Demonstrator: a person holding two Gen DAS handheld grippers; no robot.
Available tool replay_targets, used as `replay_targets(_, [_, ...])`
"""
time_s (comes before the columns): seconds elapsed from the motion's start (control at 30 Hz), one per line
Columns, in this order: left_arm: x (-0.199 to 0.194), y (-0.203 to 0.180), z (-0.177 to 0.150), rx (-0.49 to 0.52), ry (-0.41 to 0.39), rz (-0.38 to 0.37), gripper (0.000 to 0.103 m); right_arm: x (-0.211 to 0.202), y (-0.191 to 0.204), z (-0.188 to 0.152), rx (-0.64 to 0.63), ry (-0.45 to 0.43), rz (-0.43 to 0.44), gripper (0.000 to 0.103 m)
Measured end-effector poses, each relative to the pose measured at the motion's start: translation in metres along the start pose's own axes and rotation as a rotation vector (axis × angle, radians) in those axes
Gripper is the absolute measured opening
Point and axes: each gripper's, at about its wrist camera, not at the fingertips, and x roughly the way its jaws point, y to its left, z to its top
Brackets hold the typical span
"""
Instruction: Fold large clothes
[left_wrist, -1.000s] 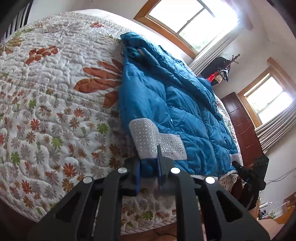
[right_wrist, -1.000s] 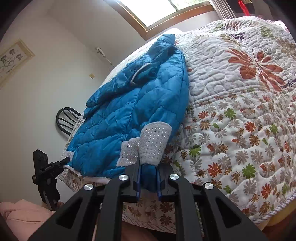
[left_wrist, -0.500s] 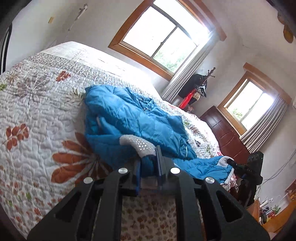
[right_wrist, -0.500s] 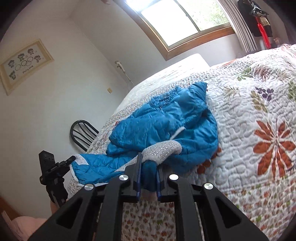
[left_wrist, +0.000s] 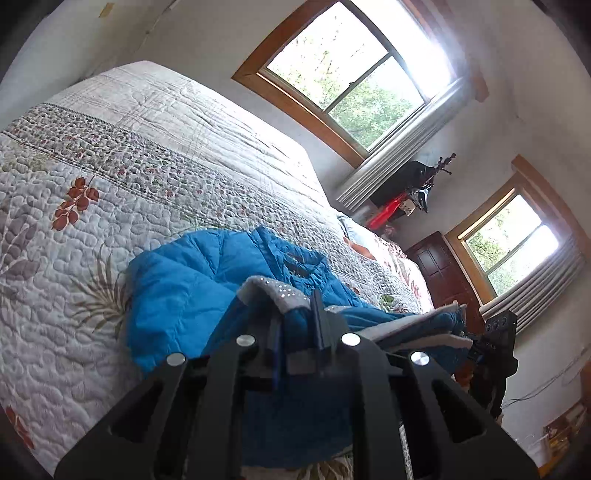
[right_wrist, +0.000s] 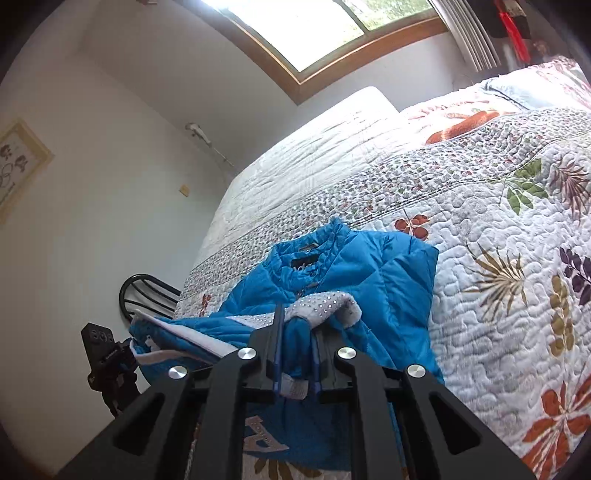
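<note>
A blue quilted jacket (left_wrist: 184, 291) with grey studded hem trim lies on the floral quilt (left_wrist: 110, 155) of a bed. My left gripper (left_wrist: 297, 325) is shut on one hem corner, with grey trim (left_wrist: 273, 291) draped over the fingers. My right gripper (right_wrist: 297, 343) is shut on the other hem corner, grey trim (right_wrist: 325, 302) above it. The jacket (right_wrist: 369, 266) is doubled over, its hem held up above the collar end. The right gripper shows in the left wrist view (left_wrist: 495, 339), the left gripper in the right wrist view (right_wrist: 107, 354).
The quilt (right_wrist: 498, 221) spreads to the right and far side. A black chair (right_wrist: 147, 291) stands beside the bed by the wall. Windows (left_wrist: 351, 74) lie beyond, with a dark wooden door (left_wrist: 443, 269) at right.
Both grippers have carried the hem up and forward from the bed's near edge toward the collar. The jacket went from lying flat to doubled over.
</note>
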Motion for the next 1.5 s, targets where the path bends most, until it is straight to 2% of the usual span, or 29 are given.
replay_targets(0.1, [0.040, 0.018, 0.023, -0.027, 0.027, 0.042, 0.013, 0.038, -0.020, 0.027, 0.055, 0.029, -0.018, 0.011])
replay_targets(0.3, [0.115, 0.066, 0.049, -0.096, 0.109, 0.124, 0.013, 0.104, -0.069, 0.056, 0.163, 0.087, -0.062, 0.011])
replay_targets(0.4, [0.140, 0.089, 0.052, -0.155, 0.146, 0.119, 0.013, 0.129, -0.089, 0.060, 0.212, 0.112, -0.067, 0.011])
replay_targets(0.53, [0.153, 0.110, 0.053, -0.219, 0.176, 0.100, 0.016, 0.150, -0.107, 0.060, 0.249, 0.136, -0.067, 0.012])
replay_targets(0.57, [0.152, 0.112, 0.054, -0.230, 0.183, 0.090, 0.016, 0.151, -0.108, 0.059, 0.243, 0.139, -0.063, 0.012])
replay_targets(0.67, [0.143, 0.112, 0.056, -0.252, 0.203, 0.051, 0.021, 0.139, -0.102, 0.057, 0.226, 0.123, -0.030, 0.023])
replay_targets(0.73, [0.129, 0.107, 0.058, -0.244, 0.202, 0.015, 0.026, 0.124, -0.096, 0.056, 0.209, 0.101, -0.017, 0.039])
replay_targets(0.8, [0.113, 0.104, 0.058, -0.243, 0.194, -0.023, 0.033, 0.102, -0.087, 0.054, 0.162, 0.060, -0.061, 0.056])
replay_targets(0.83, [0.103, 0.103, 0.057, -0.242, 0.183, -0.027, 0.046, 0.092, -0.082, 0.050, 0.128, 0.046, -0.079, 0.056])
replay_targets(0.9, [0.084, 0.095, 0.051, -0.199, 0.149, 0.032, 0.057, 0.079, -0.075, 0.040, 0.086, 0.052, -0.090, 0.056])
replay_targets(1.03, [0.057, 0.083, 0.027, -0.080, 0.133, 0.108, 0.058, 0.069, -0.070, 0.007, 0.018, 0.096, -0.106, 0.056])
replay_targets(1.17, [0.056, 0.073, -0.016, 0.024, 0.204, 0.152, 0.060, 0.072, -0.068, -0.020, -0.042, 0.131, -0.155, 0.056])
replay_targets(1.2, [0.056, 0.069, -0.027, 0.043, 0.206, 0.162, 0.060, 0.073, -0.065, -0.024, -0.067, 0.130, -0.174, 0.053])
replay_targets(1.27, [0.053, 0.059, -0.040, 0.097, 0.162, 0.218, 0.054, 0.075, -0.059, -0.029, -0.107, 0.124, -0.255, 0.035])
replay_targets(1.33, [0.052, 0.045, -0.046, 0.159, 0.128, 0.262, 0.028, 0.074, -0.053, -0.028, -0.110, 0.104, -0.272, 0.013])
replay_targets(1.4, [0.050, 0.033, -0.043, 0.168, 0.104, 0.254, 0.018, 0.063, -0.043, -0.024, -0.131, 0.056, -0.269, 0.008])
replay_targets(1.5, [0.044, 0.019, -0.032, 0.183, 0.035, 0.237, 0.015, 0.044, -0.034, -0.017, -0.129, -0.027, -0.252, 0.007])
